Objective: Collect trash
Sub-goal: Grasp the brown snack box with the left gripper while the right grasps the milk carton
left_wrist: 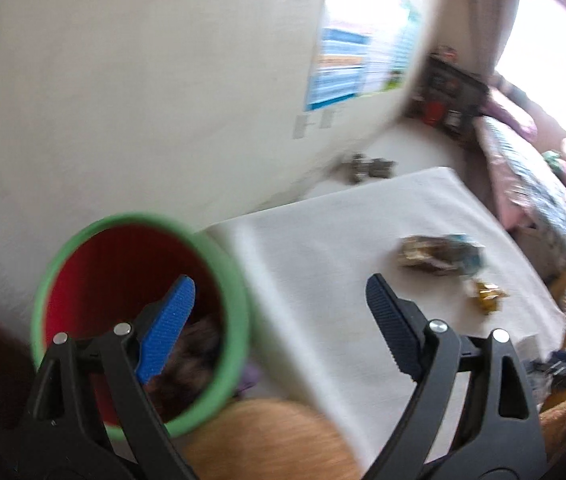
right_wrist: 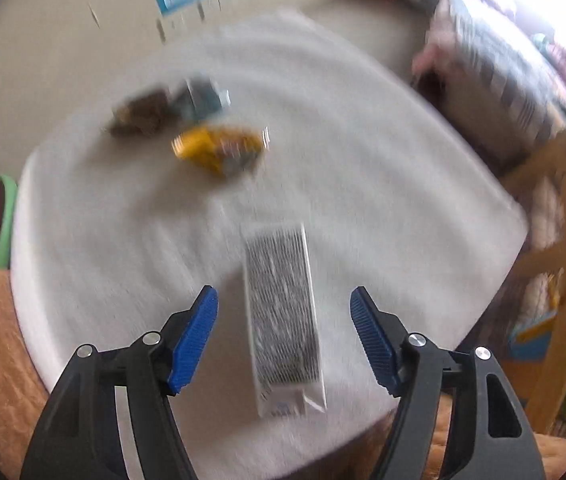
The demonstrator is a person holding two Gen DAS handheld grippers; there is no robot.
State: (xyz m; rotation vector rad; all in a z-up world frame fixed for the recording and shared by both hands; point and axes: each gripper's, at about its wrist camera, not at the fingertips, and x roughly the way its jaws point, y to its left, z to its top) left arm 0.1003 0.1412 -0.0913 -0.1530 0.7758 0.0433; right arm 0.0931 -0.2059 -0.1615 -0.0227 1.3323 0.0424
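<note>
3 wrappers on table: grey (right_wrist: 283, 312), yellow (right_wrist: 221, 152), brown (right_wrist: 163, 110)

Left hand-held gripper (left_wrist: 279, 300) spread above bin (left_wrist: 139, 316)

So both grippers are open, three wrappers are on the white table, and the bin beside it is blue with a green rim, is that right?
Not quite: the left wrist view shows the round bin is red inside with a green rim, not blue. The rest holds: left gripper and right gripper are open, and the brown-and-teal wrapper, yellow wrapper and black-and-white patterned packet lie on the white table.
</note>
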